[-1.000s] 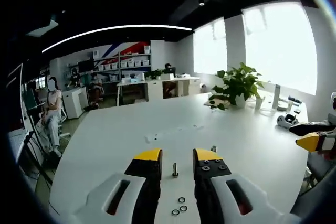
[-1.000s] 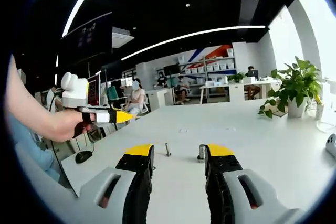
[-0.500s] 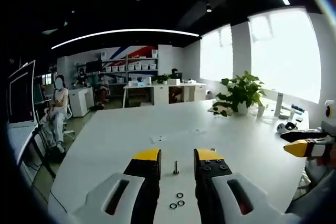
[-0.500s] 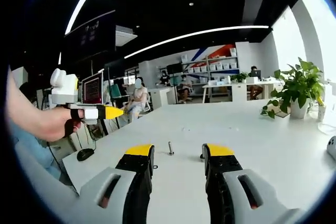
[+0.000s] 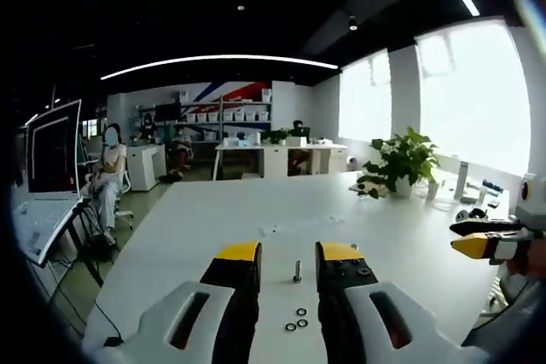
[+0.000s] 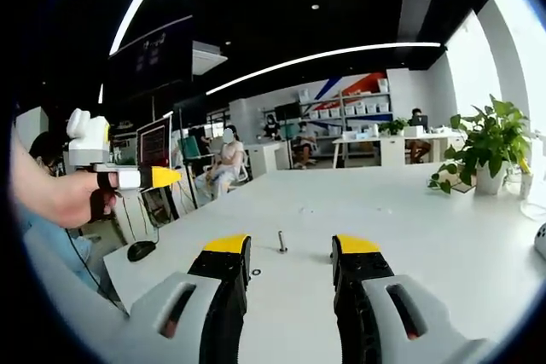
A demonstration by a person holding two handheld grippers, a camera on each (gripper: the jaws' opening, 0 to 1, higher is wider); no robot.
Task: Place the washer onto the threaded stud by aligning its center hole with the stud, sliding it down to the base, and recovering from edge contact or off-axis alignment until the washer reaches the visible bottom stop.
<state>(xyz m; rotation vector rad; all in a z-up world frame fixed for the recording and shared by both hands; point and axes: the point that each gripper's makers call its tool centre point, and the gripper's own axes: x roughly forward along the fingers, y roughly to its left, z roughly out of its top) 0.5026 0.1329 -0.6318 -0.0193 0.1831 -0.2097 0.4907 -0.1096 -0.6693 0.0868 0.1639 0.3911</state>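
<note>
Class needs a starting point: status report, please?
Both claws open, empty: left, right. Three washers loose on table, stud bare and upright. Nothing in the way.

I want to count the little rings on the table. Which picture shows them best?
The left gripper view: three washers lie together on the white table, between the left gripper's open jaws, near the stud. In the right gripper view, one small ring shows beside a jaw.

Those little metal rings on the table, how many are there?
3 washers lie in a small cluster on the white table, between the left gripper's open jaws, just in front of the upright stud. More could be hidden behind the jaws.
</note>
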